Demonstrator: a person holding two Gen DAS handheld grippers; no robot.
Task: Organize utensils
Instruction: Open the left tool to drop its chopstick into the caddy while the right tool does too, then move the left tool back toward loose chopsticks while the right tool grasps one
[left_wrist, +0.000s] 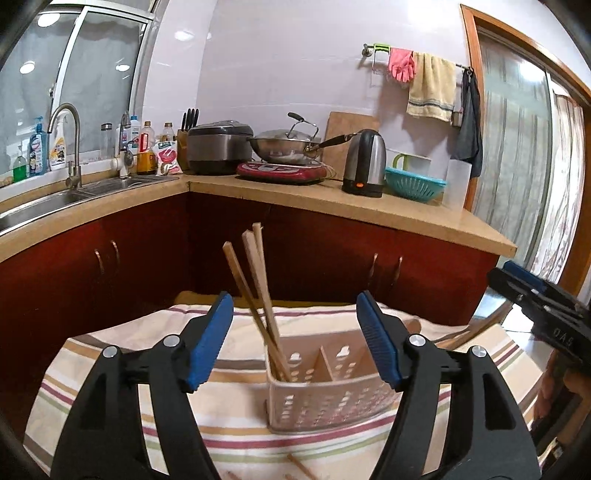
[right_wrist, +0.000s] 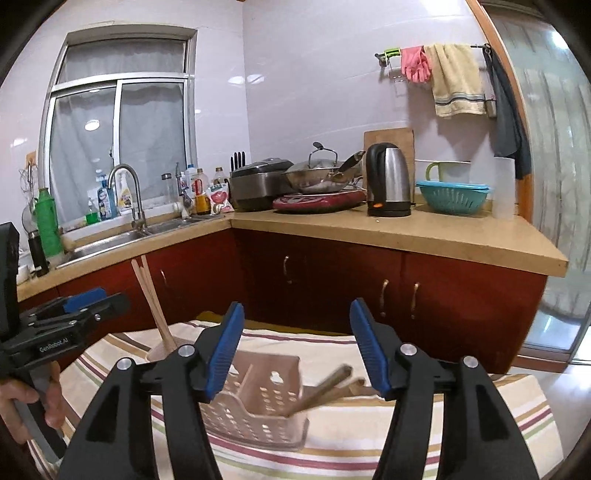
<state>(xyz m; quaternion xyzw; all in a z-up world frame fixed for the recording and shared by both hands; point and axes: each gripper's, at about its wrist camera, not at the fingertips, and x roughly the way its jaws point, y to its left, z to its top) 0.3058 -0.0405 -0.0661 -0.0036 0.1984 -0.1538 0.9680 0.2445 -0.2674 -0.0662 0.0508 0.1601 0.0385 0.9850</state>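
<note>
A pale perforated plastic utensil holder (left_wrist: 332, 398) with divided compartments stands on a striped cloth (left_wrist: 92, 369). Several wooden chopsticks (left_wrist: 255, 291) stand tilted in its left compartment. My left gripper (left_wrist: 295, 347) is open and empty, just above the holder. In the right wrist view the holder (right_wrist: 255, 402) has two more chopsticks (right_wrist: 325, 387) leaning out of its right end, blurred. My right gripper (right_wrist: 295, 354) is open and empty above them. The upright chopsticks (right_wrist: 151, 299) show at left beside the left gripper's body (right_wrist: 62, 328).
A loose chopstick (left_wrist: 301, 467) lies on the cloth near the front edge. Behind are red cabinets (left_wrist: 147, 258), a wooden counter with sink (left_wrist: 55, 203), rice cooker, wok (left_wrist: 284, 144), kettle (left_wrist: 365, 162) and teal colander (left_wrist: 415, 186).
</note>
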